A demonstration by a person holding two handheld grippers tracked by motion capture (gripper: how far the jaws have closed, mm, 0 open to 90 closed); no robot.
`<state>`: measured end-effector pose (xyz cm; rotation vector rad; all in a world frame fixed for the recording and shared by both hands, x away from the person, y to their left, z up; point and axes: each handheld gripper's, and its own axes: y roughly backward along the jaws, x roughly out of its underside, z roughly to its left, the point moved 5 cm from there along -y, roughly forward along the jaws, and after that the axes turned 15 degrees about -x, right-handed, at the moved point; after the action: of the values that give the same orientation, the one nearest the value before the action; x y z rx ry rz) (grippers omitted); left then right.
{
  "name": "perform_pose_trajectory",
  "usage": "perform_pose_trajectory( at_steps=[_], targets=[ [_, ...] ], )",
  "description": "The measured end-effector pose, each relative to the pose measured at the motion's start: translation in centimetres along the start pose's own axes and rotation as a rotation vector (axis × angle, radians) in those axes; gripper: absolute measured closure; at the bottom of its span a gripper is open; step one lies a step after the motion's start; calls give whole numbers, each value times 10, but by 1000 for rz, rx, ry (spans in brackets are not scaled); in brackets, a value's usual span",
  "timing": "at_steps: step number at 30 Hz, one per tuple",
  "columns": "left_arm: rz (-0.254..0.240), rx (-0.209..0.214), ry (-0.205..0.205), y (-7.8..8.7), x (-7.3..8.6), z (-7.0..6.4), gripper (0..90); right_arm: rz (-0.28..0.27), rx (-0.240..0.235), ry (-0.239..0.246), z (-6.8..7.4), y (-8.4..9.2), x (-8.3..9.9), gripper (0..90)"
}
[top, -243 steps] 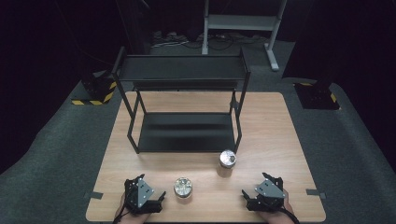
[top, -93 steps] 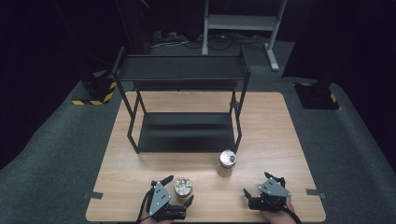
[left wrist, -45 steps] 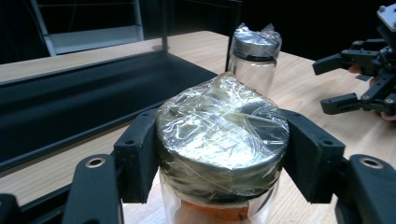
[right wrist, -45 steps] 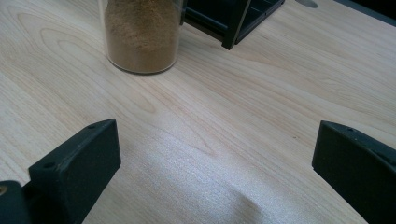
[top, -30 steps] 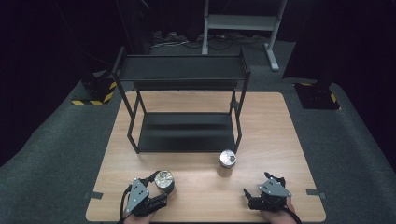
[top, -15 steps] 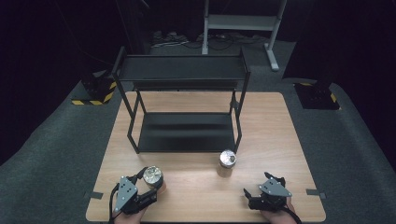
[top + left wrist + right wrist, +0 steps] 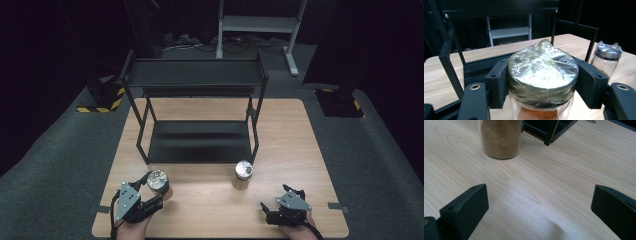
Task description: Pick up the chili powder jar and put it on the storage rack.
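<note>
A glass jar of orange powder (image 7: pixel 541 75), its metal lid wrapped in clear film, is held in my left gripper (image 7: pixel 541 82), whose pads press on both sides of the lid. From above, this jar (image 7: pixel 157 181) is at the table's front left, with the left gripper (image 7: pixel 155 192) just behind it. A second jar (image 7: pixel 243 172) of brown powder stands at the black rack's front right leg; it also shows as the jar (image 7: pixel 605 60) and the jar (image 7: pixel 500 138). My right gripper (image 7: pixel 280 202) rests near the front right, and the right gripper (image 7: pixel 539 205) is open over bare wood.
A black two-tier metal rack (image 7: pixel 197 80) stands at the middle and back of the wooden table (image 7: pixel 300 140). Its lower shelf (image 7: pixel 199 142) lies near the tabletop. Dark carpet surrounds the table, with a white frame (image 7: pixel 260 22) beyond it.
My left gripper, which took hold of the orange-powder jar several seconds ago, has carried it a little to the left. The right gripper and the second jar have stayed put.
</note>
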<state>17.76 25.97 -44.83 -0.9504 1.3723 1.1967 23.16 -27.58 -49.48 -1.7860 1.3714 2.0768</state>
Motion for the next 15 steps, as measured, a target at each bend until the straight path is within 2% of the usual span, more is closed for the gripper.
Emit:
perform_pose_trajectory(
  at_steps=[15],
  targets=[
    [-34, -11, -7, -7, -30, 3, 345, -11, -2, -14, -1, 1, 1, 4]
  ],
)
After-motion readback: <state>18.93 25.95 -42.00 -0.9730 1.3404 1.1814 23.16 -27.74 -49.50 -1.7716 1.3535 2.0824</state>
